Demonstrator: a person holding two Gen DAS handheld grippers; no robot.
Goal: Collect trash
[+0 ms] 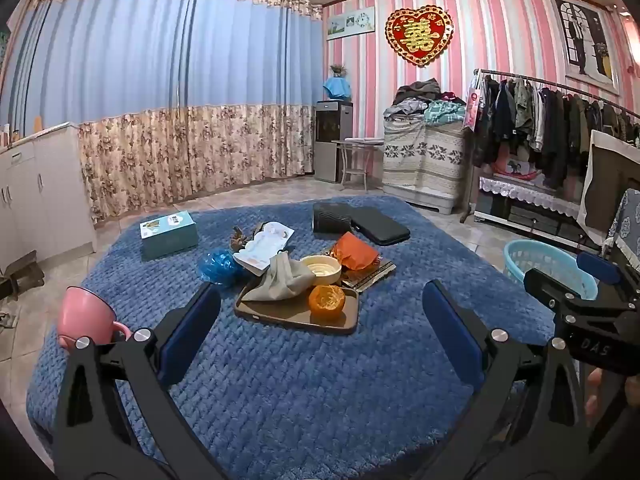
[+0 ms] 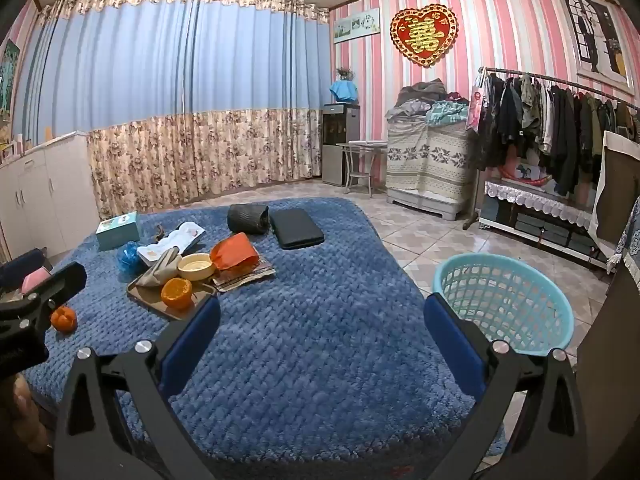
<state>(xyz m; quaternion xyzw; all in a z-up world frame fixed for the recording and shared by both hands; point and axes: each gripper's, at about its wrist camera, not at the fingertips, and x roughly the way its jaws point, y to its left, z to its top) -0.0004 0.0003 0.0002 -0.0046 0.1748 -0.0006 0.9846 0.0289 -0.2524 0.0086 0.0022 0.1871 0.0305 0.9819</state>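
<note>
A blue blanket (image 1: 304,380) covers the bed under me and fills most of both views. At 2 o'clock in my right view a light blue basket (image 2: 505,300) stands on the tiled floor just beside the bed's edge.

My left hand-held gripper (image 1: 320,328) hangs over the blanket with its blue pads spread wide and nothing between them. My right hand-held gripper (image 2: 322,338) is likewise released, holding nothing, over bare blanket.

The trash lies toward 12 o'clock of the left gripper. A brown tray (image 1: 280,312) carries a crumpled grey cloth (image 1: 280,280) and an orange peel cup (image 1: 327,300) at its near right corner. Touching the tray's far side sits a cream bowl (image 1: 321,269), and beside that at 1 o'clock an orange wrapper (image 1: 354,255). A blue plastic bag (image 1: 218,266) is bunched at 11 o'clock, next to a white packet (image 1: 264,246).

Farther back lie a teal box (image 1: 169,234) and a black case (image 1: 378,225). A pink cup (image 1: 84,316) sits at 9 o'clock. A small orange (image 2: 63,319) rests apart from the tray at 9 o'clock in my right view.
</note>
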